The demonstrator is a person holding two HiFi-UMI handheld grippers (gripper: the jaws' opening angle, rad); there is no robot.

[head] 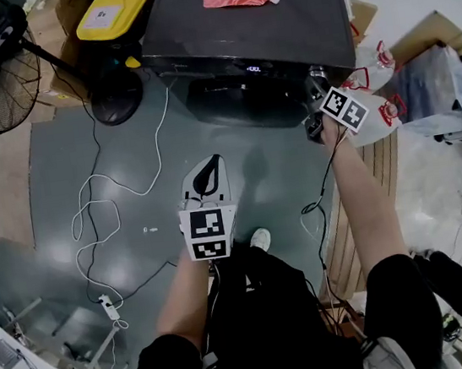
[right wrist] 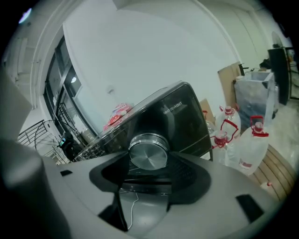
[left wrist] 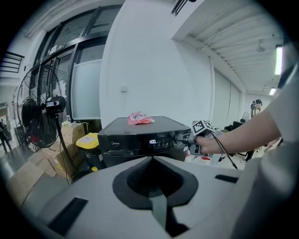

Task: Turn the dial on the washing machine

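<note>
The round, brushed-metal dial (right wrist: 148, 155) on the glossy black washer (right wrist: 184, 116) is pinched by the right tool (right wrist: 147, 173). The left tool (left wrist: 152, 184) is pressed together, empty, well apart from the washer.

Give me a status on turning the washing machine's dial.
Done: the right gripper is at the front panel of the washing machine, and the display is lit. In hand: its jaws appear closed on the silver dial. Left: the turn itself; no rotation can be read from this moment. The left gripper hangs away from the machine, shut and empty.
</note>
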